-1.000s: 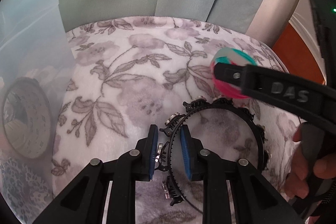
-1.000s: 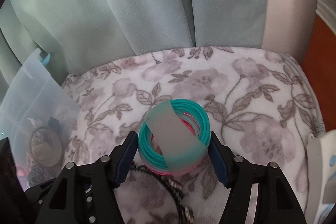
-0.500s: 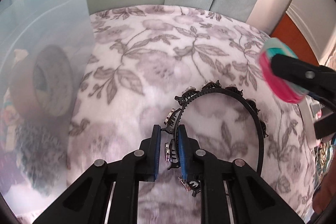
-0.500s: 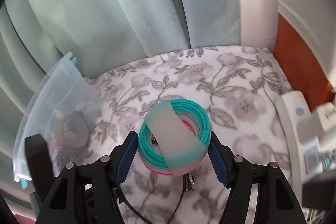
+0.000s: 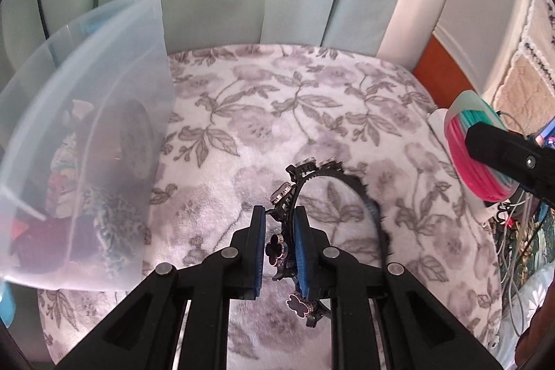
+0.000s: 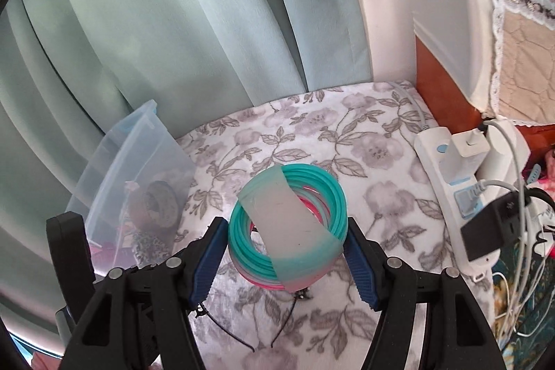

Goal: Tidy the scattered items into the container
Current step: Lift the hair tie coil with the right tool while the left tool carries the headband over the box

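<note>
Right of the clear bin [image 5: 104,113], left gripper [image 5: 279,250] pinches a black headband [image 5: 347,186]; right gripper [image 6: 286,248] clamps coiled bangles [image 6: 288,227], both apparently bin-bound

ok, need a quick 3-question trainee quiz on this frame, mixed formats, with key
1. True or false: the left hand-held gripper is shut on the black headband.
2. What does the right hand-held gripper hold? A) tape roll B) bundle of teal and pink rings C) charger
3. Fill in: the clear plastic container stands on the ______-patterned blanket.

Key: 1 true; the pads clamp the band near its flower charms. 2 B; the bundle sits between both pads. 3 floral.
</note>
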The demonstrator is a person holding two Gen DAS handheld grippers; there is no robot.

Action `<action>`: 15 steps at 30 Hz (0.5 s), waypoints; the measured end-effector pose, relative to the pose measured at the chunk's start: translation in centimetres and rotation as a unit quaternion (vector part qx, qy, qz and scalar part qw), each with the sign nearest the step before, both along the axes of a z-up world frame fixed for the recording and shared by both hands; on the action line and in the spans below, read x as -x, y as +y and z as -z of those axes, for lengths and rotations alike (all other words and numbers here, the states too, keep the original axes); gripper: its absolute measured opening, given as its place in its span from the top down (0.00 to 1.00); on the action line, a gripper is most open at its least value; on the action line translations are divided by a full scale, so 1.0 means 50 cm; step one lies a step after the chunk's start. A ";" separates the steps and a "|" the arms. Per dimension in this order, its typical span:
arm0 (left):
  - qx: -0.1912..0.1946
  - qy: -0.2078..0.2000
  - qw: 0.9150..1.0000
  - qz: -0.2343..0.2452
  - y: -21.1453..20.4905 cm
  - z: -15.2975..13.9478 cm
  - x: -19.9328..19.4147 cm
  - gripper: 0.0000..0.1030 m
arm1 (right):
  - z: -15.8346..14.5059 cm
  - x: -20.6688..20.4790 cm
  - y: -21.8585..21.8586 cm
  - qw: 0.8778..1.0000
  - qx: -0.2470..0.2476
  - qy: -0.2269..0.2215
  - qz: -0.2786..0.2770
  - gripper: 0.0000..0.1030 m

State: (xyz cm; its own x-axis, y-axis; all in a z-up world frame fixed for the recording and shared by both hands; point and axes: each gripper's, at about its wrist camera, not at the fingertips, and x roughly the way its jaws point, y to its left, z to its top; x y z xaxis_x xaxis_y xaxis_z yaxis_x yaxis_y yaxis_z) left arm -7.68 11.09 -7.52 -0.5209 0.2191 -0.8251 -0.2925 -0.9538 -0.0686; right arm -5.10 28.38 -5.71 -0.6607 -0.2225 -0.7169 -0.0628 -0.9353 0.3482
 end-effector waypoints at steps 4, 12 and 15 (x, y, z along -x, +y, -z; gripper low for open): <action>-0.006 0.018 1.000 0.005 -0.004 -0.036 -0.026 0.86 | -0.028 -0.034 -0.010 1.000 -0.003 0.012 0.001 0.33; -0.016 0.048 0.999 0.004 -0.026 -0.096 -0.069 0.89 | -0.077 -0.088 -0.029 0.999 -0.007 0.038 0.000 0.33; -0.019 0.056 0.998 0.002 -0.035 -0.113 -0.080 0.95 | -0.091 -0.103 -0.033 0.999 -0.008 0.046 0.000 0.33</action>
State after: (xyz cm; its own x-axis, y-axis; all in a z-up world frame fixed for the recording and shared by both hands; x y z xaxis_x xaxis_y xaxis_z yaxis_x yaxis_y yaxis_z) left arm -3.71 9.34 -1.89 -0.6084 0.2508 -0.7529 -0.3041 -0.9500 -0.0708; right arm 0.06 26.74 -1.18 -0.7242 -0.2113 -0.6565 -0.0316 -0.9407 0.3377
